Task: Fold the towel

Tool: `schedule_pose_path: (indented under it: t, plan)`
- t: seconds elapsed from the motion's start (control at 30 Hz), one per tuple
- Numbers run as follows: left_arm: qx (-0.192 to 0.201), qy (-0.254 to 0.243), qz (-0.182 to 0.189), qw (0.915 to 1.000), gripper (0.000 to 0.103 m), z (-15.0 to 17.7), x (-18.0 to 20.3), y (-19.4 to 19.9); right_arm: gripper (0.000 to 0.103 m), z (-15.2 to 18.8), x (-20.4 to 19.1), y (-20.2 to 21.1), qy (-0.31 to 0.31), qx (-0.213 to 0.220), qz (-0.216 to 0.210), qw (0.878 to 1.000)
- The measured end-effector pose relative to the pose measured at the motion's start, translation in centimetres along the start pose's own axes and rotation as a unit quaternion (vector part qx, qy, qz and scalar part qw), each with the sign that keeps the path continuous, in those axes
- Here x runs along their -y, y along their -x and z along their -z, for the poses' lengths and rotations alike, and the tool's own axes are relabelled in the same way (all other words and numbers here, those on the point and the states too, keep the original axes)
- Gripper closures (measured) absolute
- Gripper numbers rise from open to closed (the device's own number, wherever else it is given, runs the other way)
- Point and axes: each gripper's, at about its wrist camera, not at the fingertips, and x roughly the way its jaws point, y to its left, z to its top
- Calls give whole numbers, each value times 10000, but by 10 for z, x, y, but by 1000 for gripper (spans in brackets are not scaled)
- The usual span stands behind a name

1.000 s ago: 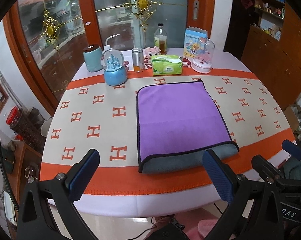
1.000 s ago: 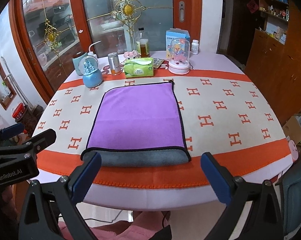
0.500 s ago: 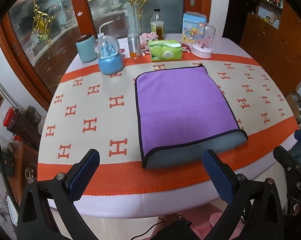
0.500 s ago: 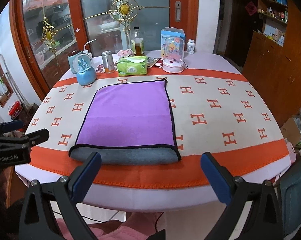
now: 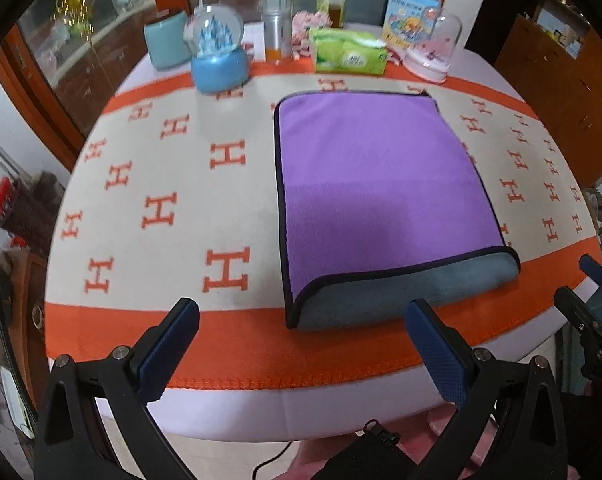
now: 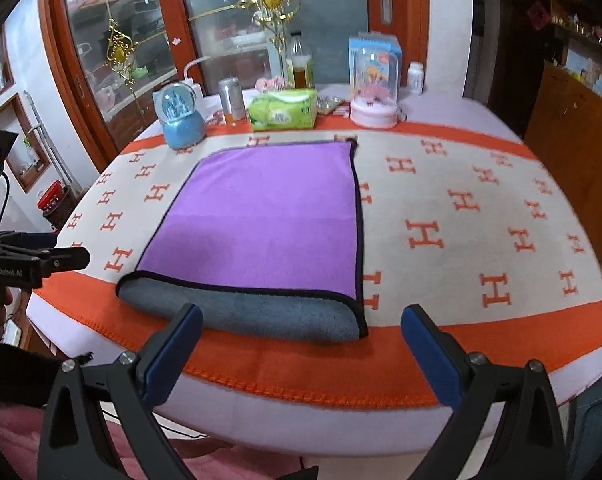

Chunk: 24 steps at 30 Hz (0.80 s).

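Note:
A purple towel (image 5: 377, 184) with a black hem lies flat on the table, folded once, its grey underside showing along the rolled near edge (image 5: 405, 292). It also shows in the right wrist view (image 6: 269, 216). My left gripper (image 5: 301, 316) is open and empty, just above the table's near edge, in front of the towel's near left corner. My right gripper (image 6: 301, 320) is open and empty, in front of the towel's near right corner (image 6: 353, 320). Each gripper shows at the edge of the other's view, the right gripper (image 5: 593, 280) and the left gripper (image 6: 61, 258).
The table wears a cream and orange cloth (image 5: 161, 208) with H marks. Along the far edge stand a blue snow globe (image 5: 219, 56), a teal canister (image 5: 167, 42), a can (image 5: 277, 38), a green tissue pack (image 5: 349, 54), a bottle (image 5: 331, 0) and a glass-domed ornament (image 5: 431, 54).
Both grippers have moved forward and down toward the towel's near edge. The towel has not moved. Both stay open.

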Motion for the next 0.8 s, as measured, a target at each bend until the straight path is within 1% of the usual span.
schedule_pose_path:
  t: [0.1,0.3,0.37,0.43,0.47,0.6,0.67,0.7,0.77,0.8]
  plan:
    - [-154,65,99,9998,1,-2,-6,-14,5,2,12,-16,-113,-135,-105,9998]
    - [-403,177,358,9984,1,-8,-13,-43,14,2,35,-47,-442,-487,-403,9970]
    - [-510,202,383,9978,1,-9,-14,-53,20,2,42,-57,-549,-599,-485,9955]
    - [-605,205,426,9970,4,-10,-15,-62,25,2,48,-65,-667,-694,-573,9937]
    - [-663,205,445,9966,5,-10,-15,-66,28,2,50,-68,-719,-740,-597,9929]
    - [-826,241,445,9953,8,-9,-16,-82,37,3,56,-82,-792,-929,-675,9902]
    - [-866,251,464,9948,11,-9,-17,-88,42,3,55,-86,-763,-1003,-693,9896]
    - [-884,256,482,9946,13,-9,-17,-90,43,4,55,-88,-756,-1025,-717,9893]
    - [-935,260,503,9940,21,-9,-16,-94,46,4,56,-91,-752,-1076,-740,9886]
    - [-957,259,525,9937,27,-8,-16,-96,48,4,56,-92,-747,-1099,-735,9884]
